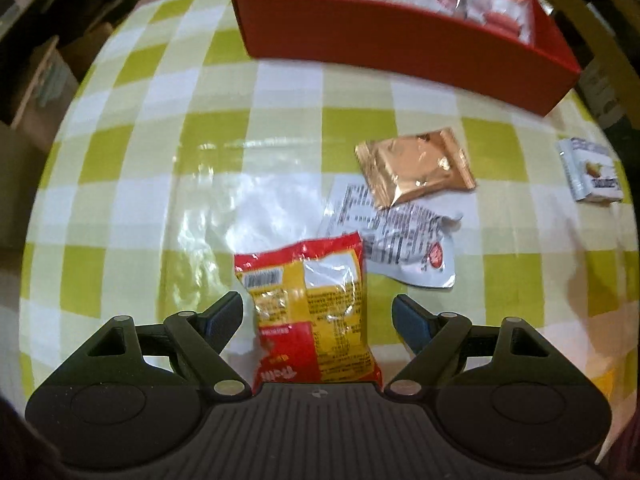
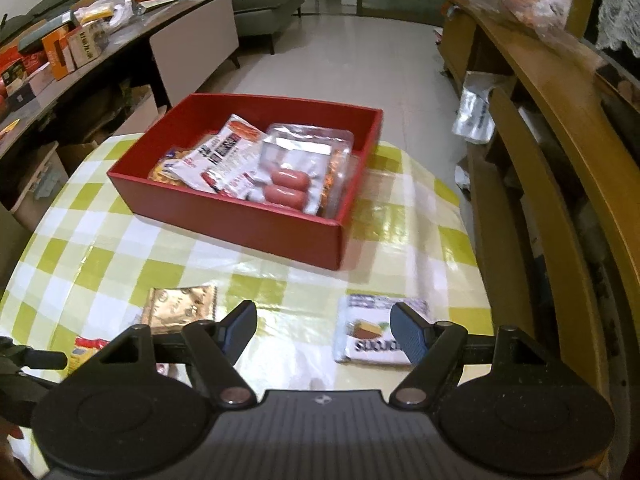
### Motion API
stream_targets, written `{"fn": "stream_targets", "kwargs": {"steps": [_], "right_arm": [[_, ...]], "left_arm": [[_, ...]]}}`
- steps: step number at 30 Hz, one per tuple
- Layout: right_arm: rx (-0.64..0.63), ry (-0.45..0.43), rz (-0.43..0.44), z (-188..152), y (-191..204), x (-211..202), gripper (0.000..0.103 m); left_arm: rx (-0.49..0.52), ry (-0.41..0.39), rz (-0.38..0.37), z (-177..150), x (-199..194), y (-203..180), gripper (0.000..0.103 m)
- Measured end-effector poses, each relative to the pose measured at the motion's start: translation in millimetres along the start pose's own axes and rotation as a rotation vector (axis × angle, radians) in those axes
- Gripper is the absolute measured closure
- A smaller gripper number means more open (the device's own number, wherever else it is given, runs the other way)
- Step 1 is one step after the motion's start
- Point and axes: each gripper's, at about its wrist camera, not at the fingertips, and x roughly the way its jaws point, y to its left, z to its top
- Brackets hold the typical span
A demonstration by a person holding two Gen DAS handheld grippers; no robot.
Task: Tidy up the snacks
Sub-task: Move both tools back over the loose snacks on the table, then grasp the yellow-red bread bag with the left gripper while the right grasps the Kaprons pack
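My left gripper (image 1: 318, 316) is open, its fingers on either side of a red and yellow snack packet (image 1: 312, 312) lying on the checked tablecloth (image 1: 160, 184). Beyond it lie a white printed packet (image 1: 400, 240), a gold foil packet (image 1: 416, 166) and a small white box (image 1: 592, 170). My right gripper (image 2: 323, 330) is open and empty above the cloth, with the white box (image 2: 372, 340) under its right finger and the gold packet (image 2: 180, 304) at its left. A red box (image 2: 240, 216) holding several snack packs, among them a sausage pack (image 2: 288, 188), stands at the far side of the table.
The red box also shows in the left wrist view (image 1: 400, 52). A wooden chair (image 2: 560, 200) stands close to the table's right edge. A cluttered sideboard (image 2: 80, 52) is at the far left. The left gripper's body shows at the right wrist view's left edge (image 2: 24, 364).
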Motion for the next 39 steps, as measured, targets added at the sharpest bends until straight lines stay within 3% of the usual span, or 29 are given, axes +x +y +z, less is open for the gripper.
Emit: {"fn": "stream_targets", "kwargs": {"steps": [3, 10, 19, 22, 27, 32, 39], "right_arm": [[0.027, 0.016, 0.000, -3, -16, 1, 0.021], [0.105, 0.090, -0.030, -10, -48, 20, 0.019], [0.255, 0.064, 0.002, 13, -69, 48, 0.019], [0.271, 0.095, 0.020, 19, -71, 68, 0.019], [0.201, 0.177, 0.013, 13, -56, 86, 0.019], [0.121, 0.190, -0.025, 2, -40, 87, 0.019], [0.180, 0.228, -0.033, -4, -47, 103, 0.004]], "left_arm": [[-0.009, 0.014, 0.025, -1, 9, -6, 0.017], [-0.043, 0.042, -0.010, -3, 11, -1, 0.040], [0.023, 0.021, -0.034, -6, 2, -16, 0.042], [0.039, 0.030, -0.042, -6, 5, -17, 0.042], [0.044, 0.044, -0.060, -4, 8, -18, 0.042], [0.049, 0.048, -0.069, 0, 11, -15, 0.041], [0.057, 0.050, -0.073, -5, 13, -15, 0.041]]}}
